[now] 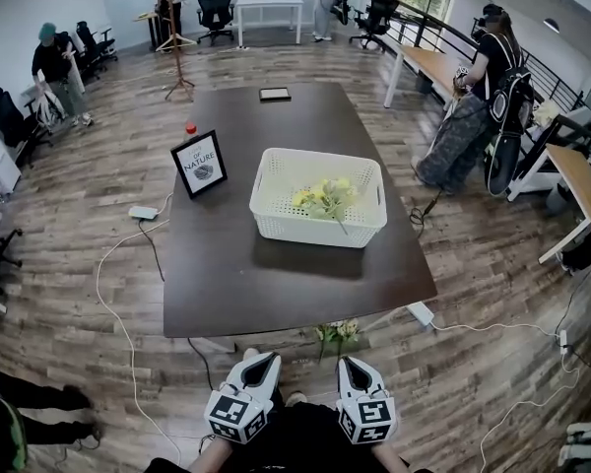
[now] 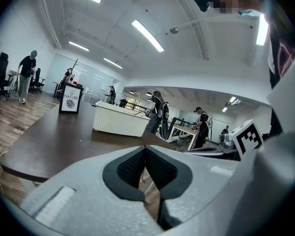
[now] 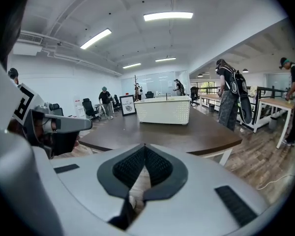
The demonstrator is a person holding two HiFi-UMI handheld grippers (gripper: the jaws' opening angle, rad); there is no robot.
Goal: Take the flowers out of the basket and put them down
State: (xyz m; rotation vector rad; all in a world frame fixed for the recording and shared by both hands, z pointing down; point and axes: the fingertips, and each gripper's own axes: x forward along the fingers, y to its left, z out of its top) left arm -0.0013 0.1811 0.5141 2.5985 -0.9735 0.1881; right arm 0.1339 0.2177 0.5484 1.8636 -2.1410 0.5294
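A white perforated basket [image 1: 318,197] stands in the middle of the dark brown table [image 1: 276,274]. Yellow-green flowers [image 1: 325,197] lie inside it. Both grippers are held low near the person's body, short of the table's near edge. The left gripper [image 1: 259,361] has its jaws closed tip to tip with nothing between them, and so does the right gripper [image 1: 353,365]. Past the shut left gripper [image 2: 145,149] the basket [image 2: 119,119] shows far off on the table. The right gripper [image 3: 144,146] is likewise shut and empty, with the basket [image 3: 163,110] beyond it.
A framed "Nature" sign [image 1: 200,163] stands left of the basket, with a red-capped item [image 1: 190,128] and a black tablet [image 1: 274,94] farther back. A pale flower bunch [image 1: 338,332] lies below the near table edge. Cables and a power strip [image 1: 143,212] lie on the floor. A person with a backpack [image 1: 492,87] stands at the right.
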